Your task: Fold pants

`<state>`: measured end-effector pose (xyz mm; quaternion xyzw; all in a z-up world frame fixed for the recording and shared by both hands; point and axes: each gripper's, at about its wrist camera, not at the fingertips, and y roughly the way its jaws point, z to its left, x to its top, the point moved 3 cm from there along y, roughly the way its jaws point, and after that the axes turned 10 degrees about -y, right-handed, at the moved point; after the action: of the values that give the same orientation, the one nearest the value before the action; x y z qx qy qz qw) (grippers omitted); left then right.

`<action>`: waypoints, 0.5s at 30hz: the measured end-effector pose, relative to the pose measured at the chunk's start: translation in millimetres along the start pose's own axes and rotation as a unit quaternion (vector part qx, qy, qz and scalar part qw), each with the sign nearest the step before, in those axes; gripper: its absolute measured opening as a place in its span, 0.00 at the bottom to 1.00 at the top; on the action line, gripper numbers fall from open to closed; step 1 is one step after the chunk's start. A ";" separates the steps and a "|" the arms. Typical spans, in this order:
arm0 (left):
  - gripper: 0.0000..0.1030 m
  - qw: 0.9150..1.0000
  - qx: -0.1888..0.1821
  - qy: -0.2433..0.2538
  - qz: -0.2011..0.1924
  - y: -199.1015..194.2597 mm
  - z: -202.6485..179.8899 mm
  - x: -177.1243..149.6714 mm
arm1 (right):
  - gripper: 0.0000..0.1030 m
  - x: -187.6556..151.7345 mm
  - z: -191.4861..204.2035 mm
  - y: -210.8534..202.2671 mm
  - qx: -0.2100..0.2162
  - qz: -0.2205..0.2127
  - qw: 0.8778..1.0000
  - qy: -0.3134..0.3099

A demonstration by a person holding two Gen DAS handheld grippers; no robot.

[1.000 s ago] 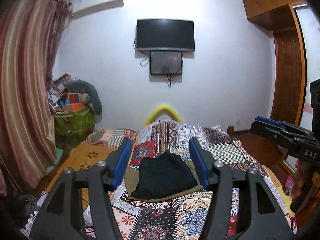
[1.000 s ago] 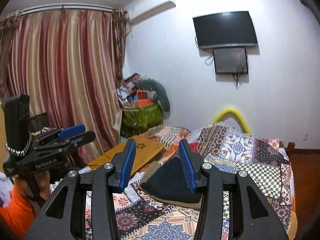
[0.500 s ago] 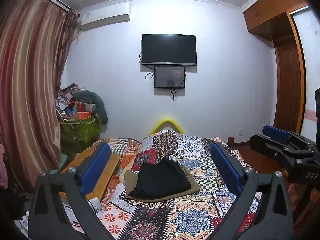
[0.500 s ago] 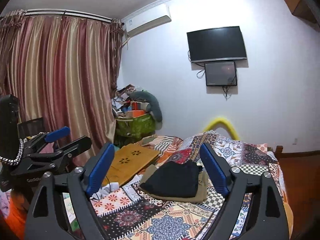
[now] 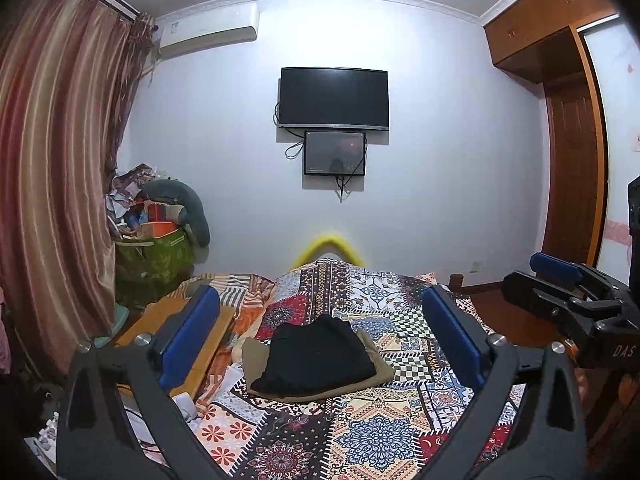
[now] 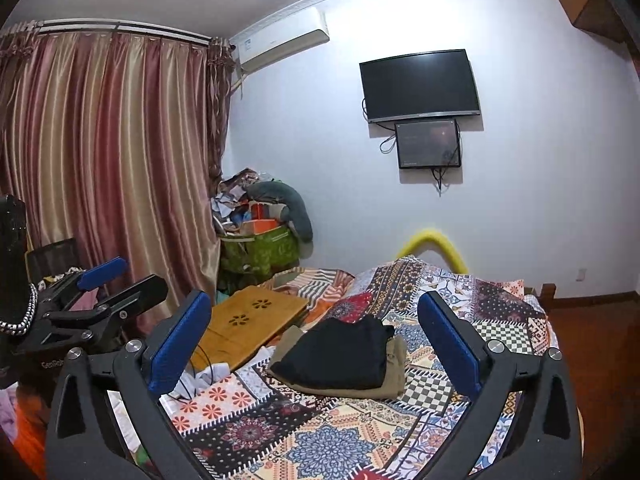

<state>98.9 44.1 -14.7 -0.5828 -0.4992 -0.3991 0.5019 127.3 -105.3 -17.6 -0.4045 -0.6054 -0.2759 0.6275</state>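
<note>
Both grippers backing off: left gripper (image 5: 320, 344) fingers wide, empty; right gripper (image 6: 314, 344) fingers opening, empty; folded black pants (image 5: 316, 356) lying released atop folded khaki pants (image 5: 380, 368) on patchwork bed (image 5: 372, 436) — fold looking done

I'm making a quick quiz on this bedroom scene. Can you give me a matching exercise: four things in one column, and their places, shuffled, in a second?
Things:
1. black pants
2. khaki pants
3. TV
4. wooden tray

Places:
A. on the wall, above a smaller screen
B. at the bed's curtain-side edge
C. on top of the folded stack
D. bottom of the stack, on the quilt

Pairs: 1-C, 2-D, 3-A, 4-B
</note>
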 end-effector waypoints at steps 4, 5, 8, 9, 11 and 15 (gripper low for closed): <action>0.99 1.000 -0.002 0.002 0.001 0.9 -0.7 -1.7 | 1.00 -0.9 1.3 -0.9 0.001 0.002 1.000 -0.002; 0.99 1.000 -0.003 0.002 0.001 -0.3 -0.2 -3.4 | 1.00 -1.0 1.7 -1.1 0.001 0.002 1.000 -0.002; 0.99 1.000 -0.005 0.002 0.002 -0.1 -1.2 -4.1 | 1.00 -1.1 3.2 -1.7 0.000 0.003 1.000 -0.004; 0.99 1.000 -0.006 0.001 0.003 0.1 -0.9 -4.4 | 1.00 -1.1 3.5 -2.2 0.000 0.003 1.000 -0.004; 0.99 1.000 -0.008 0.001 0.003 0.1 -0.2 -4.2 | 1.00 -1.0 4.3 -2.8 -0.003 0.003 1.000 -0.006; 0.99 1.000 -0.010 -0.001 0.003 0.6 -0.4 -4.2 | 1.00 -0.1 3.6 -3.6 -0.004 0.004 1.000 -0.005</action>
<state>98.7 43.0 -18.8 -0.5899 -0.4937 -0.4020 0.4968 122.4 -104.1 -17.2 -0.4110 -0.6059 -0.2736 0.6237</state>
